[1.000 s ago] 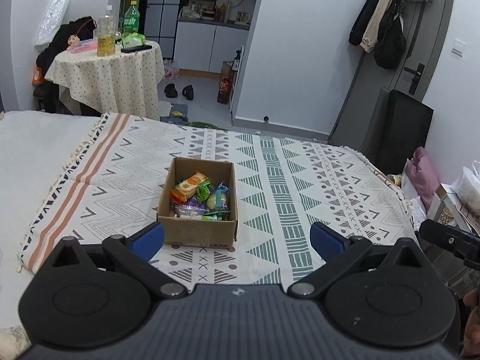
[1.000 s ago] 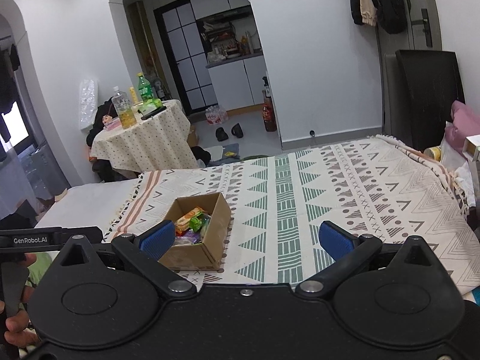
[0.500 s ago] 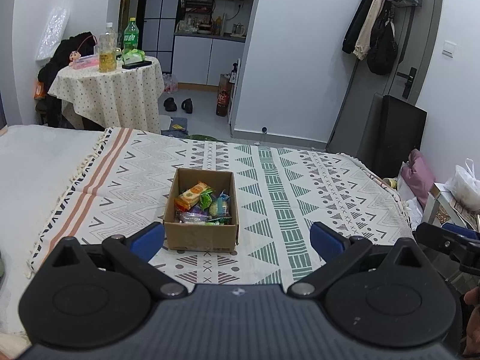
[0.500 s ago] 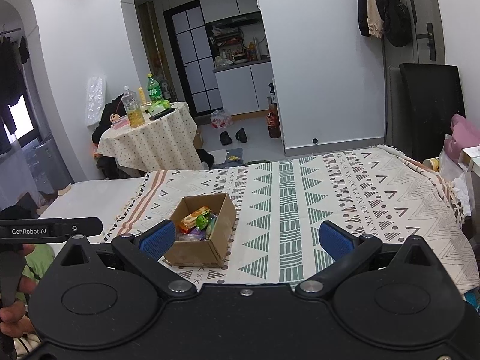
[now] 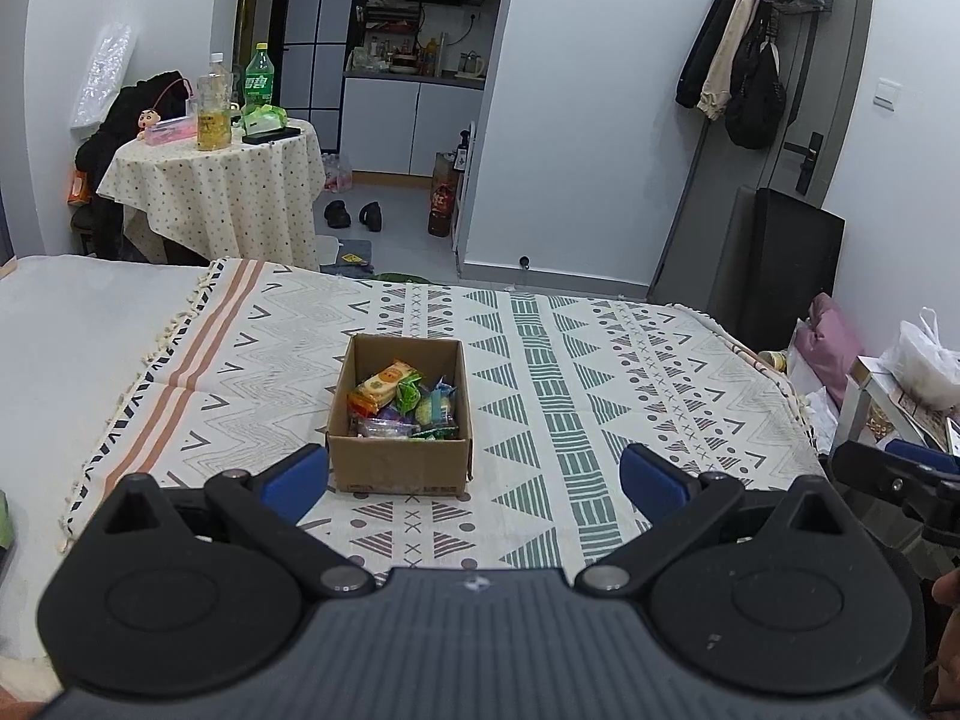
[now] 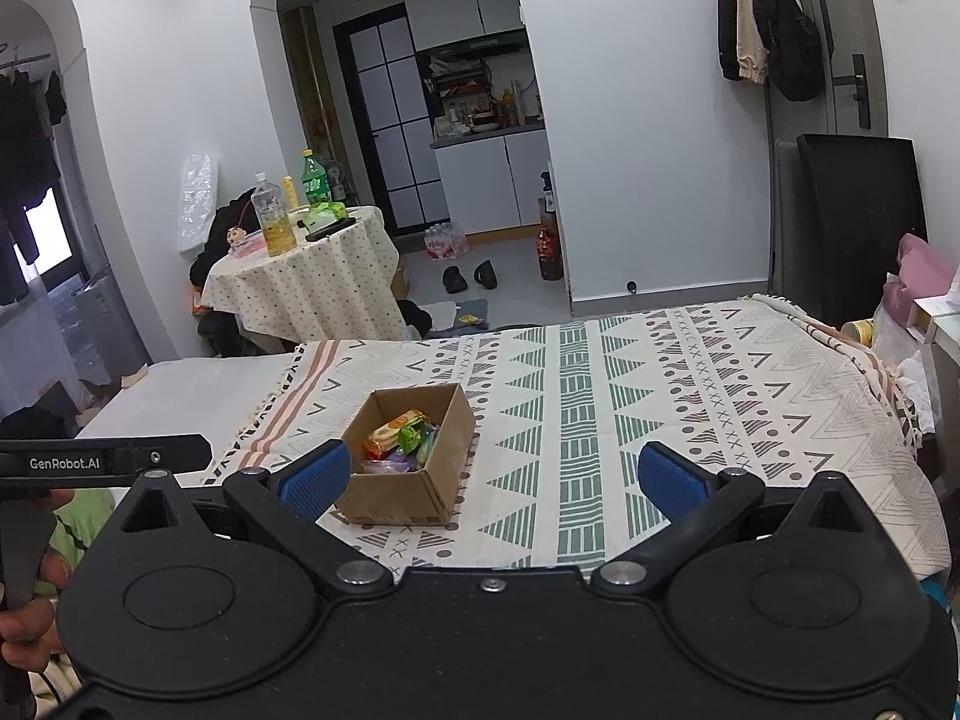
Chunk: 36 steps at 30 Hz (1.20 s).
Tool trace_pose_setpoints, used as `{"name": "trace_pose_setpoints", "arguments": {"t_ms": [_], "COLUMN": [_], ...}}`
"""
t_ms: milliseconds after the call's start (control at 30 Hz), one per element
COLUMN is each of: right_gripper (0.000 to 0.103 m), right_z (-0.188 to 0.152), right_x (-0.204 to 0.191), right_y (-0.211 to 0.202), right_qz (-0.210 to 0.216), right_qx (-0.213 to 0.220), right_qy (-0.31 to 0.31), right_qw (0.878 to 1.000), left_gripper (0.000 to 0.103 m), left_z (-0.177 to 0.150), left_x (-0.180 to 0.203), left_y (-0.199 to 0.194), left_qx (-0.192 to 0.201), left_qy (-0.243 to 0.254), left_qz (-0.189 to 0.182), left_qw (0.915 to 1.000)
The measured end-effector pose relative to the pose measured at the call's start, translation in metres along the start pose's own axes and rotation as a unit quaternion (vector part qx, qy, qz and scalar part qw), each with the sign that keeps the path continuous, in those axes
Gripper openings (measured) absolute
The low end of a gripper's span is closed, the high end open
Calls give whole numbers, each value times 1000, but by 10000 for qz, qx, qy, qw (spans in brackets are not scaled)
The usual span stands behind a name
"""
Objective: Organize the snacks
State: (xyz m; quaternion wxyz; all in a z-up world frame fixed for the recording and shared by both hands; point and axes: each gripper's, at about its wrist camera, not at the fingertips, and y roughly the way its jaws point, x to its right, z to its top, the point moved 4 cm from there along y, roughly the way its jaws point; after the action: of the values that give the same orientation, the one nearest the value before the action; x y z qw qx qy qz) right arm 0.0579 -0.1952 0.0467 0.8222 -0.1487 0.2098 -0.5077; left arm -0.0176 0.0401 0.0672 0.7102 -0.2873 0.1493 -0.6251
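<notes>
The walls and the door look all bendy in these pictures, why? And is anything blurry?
Left wrist view: the fisheye lens bows the door frame near the edge, while the cardboard box in the middle stays straight and sharp. Right wrist view: the arch and the door lean inward the same way; the snacks are sharp, and soft even room light leaves little shadow or glare.

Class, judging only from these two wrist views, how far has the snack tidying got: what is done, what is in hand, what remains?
Done: the wrapped snacks all sit inside the cardboard box on the patterned blanket; none shows loose on it.
In hand: nothing. The left tongs and right tongs are both open and empty, short of the box.
Left: seemingly nothing, or perhaps only neatening inside the box.
</notes>
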Motion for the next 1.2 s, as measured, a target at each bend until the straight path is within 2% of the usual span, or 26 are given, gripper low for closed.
{"name": "trace_pose_setpoints", "arguments": {"t_ms": [1200], "right_gripper": [103], "right_z": [0], "right_x": [3], "right_y": [-11], "right_qz": [-67], "right_qx": [41], "right_qy": [10], "right_qw": [10000], "left_gripper": [103], "left_z": [-6], "left_x": [1], "left_y": [-3], "left_qx": [-57], "left_qy": [-1], "left_qz": [-41], "left_qw": [10000]}}
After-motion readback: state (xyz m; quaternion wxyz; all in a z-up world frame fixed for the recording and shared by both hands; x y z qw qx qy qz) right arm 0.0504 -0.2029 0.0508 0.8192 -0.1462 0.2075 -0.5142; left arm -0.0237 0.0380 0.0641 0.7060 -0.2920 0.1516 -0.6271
